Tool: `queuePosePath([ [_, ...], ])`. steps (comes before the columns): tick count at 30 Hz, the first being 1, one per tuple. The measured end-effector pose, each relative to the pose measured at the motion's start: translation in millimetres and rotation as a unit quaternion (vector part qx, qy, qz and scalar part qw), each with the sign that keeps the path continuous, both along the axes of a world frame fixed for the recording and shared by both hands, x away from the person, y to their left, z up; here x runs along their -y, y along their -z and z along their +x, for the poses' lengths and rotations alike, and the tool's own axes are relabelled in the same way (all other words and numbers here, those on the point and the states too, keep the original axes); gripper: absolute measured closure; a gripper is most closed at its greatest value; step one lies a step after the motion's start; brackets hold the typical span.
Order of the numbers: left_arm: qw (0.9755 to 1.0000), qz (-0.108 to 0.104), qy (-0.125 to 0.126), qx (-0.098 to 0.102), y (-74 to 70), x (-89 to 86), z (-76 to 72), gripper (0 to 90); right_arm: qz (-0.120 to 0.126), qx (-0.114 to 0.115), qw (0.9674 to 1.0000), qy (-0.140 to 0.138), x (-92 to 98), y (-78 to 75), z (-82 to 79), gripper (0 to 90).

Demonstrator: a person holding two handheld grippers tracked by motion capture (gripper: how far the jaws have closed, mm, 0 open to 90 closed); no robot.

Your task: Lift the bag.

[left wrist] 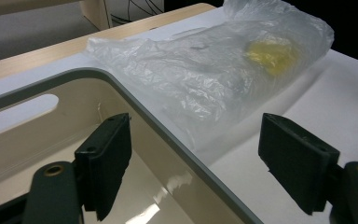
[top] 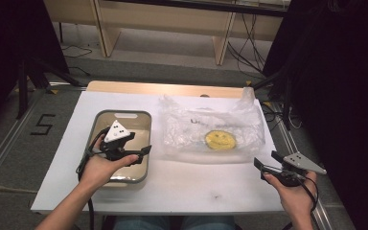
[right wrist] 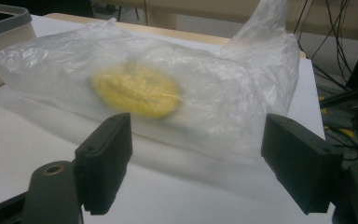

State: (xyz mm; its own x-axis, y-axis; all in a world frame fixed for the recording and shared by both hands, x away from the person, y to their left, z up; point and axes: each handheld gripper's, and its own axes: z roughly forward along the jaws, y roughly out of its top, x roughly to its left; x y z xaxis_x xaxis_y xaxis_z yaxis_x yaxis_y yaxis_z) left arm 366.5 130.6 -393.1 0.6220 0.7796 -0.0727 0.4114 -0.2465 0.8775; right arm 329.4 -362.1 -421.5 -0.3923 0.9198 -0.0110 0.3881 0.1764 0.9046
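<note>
A: Plastic bag (top: 211, 127), right half of the white desk (top: 182, 184), just beside the tray (top: 144, 143); a yellow smiley face (top: 220, 139) shows through it, dark writing above unreadable.

B: Grippers?

A: Left gripper (top: 141, 152) over the tray's rim, right gripper (top: 267, 162) near the bag; both jaws apart, empty. A "5" (top: 43, 124) marks the floor.
</note>
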Motion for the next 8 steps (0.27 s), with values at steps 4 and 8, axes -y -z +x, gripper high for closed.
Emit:
queuePosePath([
  [4, 1.0, 0.004, 0.001, 0.0, 1.4, 1.4, 0.6, 24.7, 0.004, 0.003, 1.0, 0.004, 1.1, 0.2, -1.2, 26.0],
  [8, 1.0, 0.006, 0.003, -0.002, 1.8, 2.3, 0.9, 24.5, 0.006, 0.004, 1.0, 0.005, 1.7, 1.3, -1.0, 26.0],
])
